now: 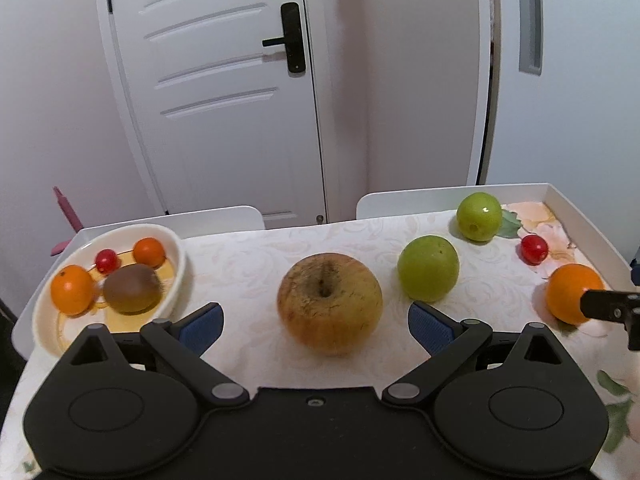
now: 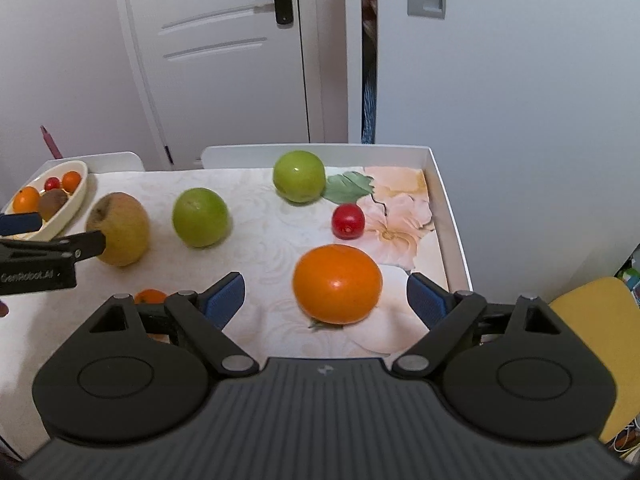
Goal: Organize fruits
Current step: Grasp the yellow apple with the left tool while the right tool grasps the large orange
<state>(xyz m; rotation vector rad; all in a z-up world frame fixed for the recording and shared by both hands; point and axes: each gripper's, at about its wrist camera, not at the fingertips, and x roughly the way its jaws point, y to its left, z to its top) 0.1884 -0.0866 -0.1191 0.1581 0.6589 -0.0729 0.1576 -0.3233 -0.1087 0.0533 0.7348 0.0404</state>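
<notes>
On tablecloth (image 1: 248,256), apple (image 1: 330,304) sits between open left hand-held gripper (image 1: 316,322) pads, seemingly untouched.

My left wrist view: low, close behind the russet yellow apple (image 1: 330,304) at 12 o'clock | my right: close behind the large smooth orange (image 2: 337,290) | shared: floral-clothed tabletop (image 1: 248,256), both fruits.

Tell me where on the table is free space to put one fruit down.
Bare cloth lies between the bowl and the yellow apple. Crowded: the right end, around both green apples, cherry tomato and orange.
</notes>
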